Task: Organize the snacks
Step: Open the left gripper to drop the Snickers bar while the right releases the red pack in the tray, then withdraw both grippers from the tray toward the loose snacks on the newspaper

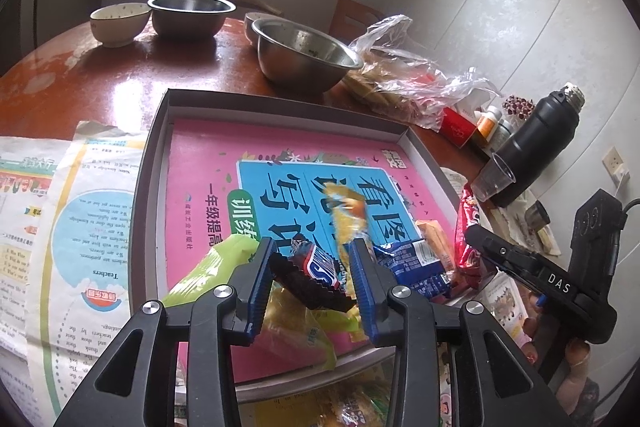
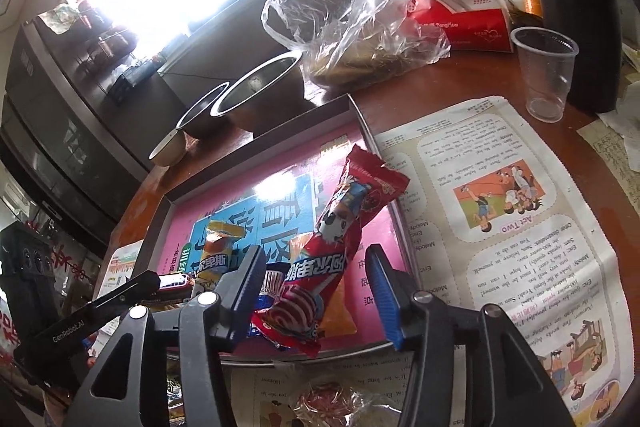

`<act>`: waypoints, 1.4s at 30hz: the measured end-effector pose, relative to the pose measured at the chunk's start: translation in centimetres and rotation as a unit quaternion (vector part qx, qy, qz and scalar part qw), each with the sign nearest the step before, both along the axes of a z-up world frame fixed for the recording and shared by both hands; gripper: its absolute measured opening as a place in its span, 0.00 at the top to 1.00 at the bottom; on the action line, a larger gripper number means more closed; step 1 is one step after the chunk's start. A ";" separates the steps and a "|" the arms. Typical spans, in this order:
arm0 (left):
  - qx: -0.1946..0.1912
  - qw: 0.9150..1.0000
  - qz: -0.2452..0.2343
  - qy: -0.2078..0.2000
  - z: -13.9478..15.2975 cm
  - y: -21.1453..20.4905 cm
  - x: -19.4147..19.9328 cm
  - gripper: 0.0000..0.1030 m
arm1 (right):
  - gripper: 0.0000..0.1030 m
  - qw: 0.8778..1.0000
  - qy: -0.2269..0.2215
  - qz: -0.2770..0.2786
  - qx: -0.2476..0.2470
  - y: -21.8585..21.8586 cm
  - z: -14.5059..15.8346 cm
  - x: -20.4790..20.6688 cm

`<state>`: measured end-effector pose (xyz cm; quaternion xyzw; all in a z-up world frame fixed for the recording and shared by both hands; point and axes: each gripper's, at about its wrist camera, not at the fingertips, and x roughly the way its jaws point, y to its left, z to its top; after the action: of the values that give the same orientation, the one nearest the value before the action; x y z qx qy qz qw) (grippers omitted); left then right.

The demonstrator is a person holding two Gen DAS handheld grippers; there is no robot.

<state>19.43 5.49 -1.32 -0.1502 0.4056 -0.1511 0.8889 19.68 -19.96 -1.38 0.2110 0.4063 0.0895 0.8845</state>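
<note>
The shallow grey tray (image 1: 156, 163) sits on the brown table (image 1: 100, 67), lined with one pink-and-blue workbook (image 1: 208, 163). Six snack packs lie at its near end: one Snickers bar (image 1: 316, 267), one green pack (image 1: 216, 267), one yellow pack (image 1: 348, 211), one blue pack (image 1: 416, 263), one orange pack (image 1: 436, 235) and one long red pack (image 2: 340, 235).

Behind the tray stand two steel bowls (image 1: 304, 55) and two ceramic bowls (image 1: 118, 23). One clear plastic bag (image 2: 360, 23), one plastic cup (image 2: 546, 67) and one black flask (image 1: 536, 143) stand to the right.

The left gripper (image 1: 312, 259) points down at the tray, its jaws spread on either side of the Snickers bar, not visibly pressing it. The right gripper (image 2: 316, 267) is held low at the tray's near edge, jaws wide apart, with the red pack lying between them, untouched on the right side.
</note>
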 end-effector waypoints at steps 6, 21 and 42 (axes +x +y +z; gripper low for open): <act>0.003 1.000 0.004 -0.007 0.8 0.1 -0.6 0.53 | 0.48 1.000 -0.015 -0.004 -0.008 -0.1 0.9 -0.7; 0.014 0.999 0.014 -0.028 2.7 0.5 -2.3 0.46 | 0.42 0.999 -0.049 0.006 -0.014 0.4 3.0 -2.9; 0.028 0.999 0.015 -0.044 4.8 0.4 -5.2 0.40 | 0.37 0.997 -0.069 0.040 -0.012 1.5 4.3 -5.5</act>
<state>14.19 5.86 3.45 -0.1247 0.3675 -0.1326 0.9121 14.20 -18.41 2.90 0.1776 0.3534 0.1347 0.9085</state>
